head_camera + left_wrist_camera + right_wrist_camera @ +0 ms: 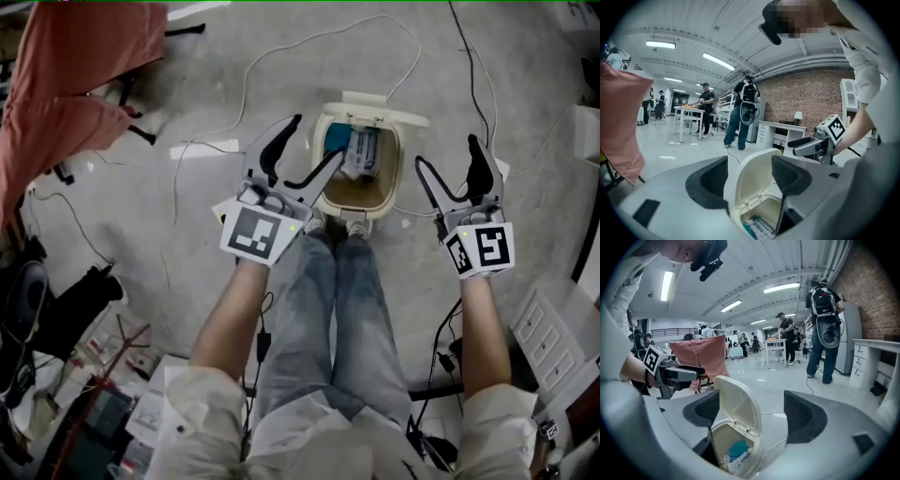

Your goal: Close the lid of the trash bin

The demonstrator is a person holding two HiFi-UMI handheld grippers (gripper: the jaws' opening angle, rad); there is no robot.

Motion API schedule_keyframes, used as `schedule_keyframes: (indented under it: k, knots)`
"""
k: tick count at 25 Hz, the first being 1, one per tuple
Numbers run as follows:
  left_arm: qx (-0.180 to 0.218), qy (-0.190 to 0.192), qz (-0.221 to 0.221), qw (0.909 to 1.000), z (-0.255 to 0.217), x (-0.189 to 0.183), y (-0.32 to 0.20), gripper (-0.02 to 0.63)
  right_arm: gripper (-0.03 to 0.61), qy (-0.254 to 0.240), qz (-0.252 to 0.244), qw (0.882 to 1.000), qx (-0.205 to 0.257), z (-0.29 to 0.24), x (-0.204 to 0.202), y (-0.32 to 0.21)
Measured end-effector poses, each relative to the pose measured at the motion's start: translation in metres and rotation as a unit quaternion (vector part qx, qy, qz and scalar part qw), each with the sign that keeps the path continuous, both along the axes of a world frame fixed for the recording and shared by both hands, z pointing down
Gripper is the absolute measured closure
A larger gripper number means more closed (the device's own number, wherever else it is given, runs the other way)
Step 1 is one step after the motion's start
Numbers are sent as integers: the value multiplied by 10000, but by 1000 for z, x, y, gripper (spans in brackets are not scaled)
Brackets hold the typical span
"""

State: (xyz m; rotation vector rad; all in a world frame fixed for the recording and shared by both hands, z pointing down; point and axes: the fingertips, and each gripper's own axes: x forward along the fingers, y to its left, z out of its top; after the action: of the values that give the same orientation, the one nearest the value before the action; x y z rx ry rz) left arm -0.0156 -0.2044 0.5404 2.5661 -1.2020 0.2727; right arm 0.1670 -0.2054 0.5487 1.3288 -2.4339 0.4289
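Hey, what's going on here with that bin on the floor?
A person stands over a trash bin on the floor, holding a claw in each hand. The left claw and right claw are both open and empty, one on either side of the bin. The lid stands up, so the bin isn't closed yet. Some packaging lies inside.
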Motion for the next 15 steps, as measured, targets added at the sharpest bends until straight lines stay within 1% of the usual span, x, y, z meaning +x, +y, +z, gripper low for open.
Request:
schedule_keyframes:
  k: [4, 9, 11, 15]
  knots:
    - [9, -94, 67, 9999, 35, 7, -11, 318, 140, 53, 56, 10000, -55, 36, 3, -11]
    - [-9, -172, 92, 9998, 61, 10, -21, 336, 144, 66, 164, 9998, -65, 59, 3, -22]
    - [14, -233, 104, 9997, 72, 10, -28, 350, 167, 112, 208, 9997, -39, 68, 4, -29]
    - [118, -334, 102, 9993, 85, 12, -35, 402, 216, 232, 233, 9995, 22, 79, 3, -35]
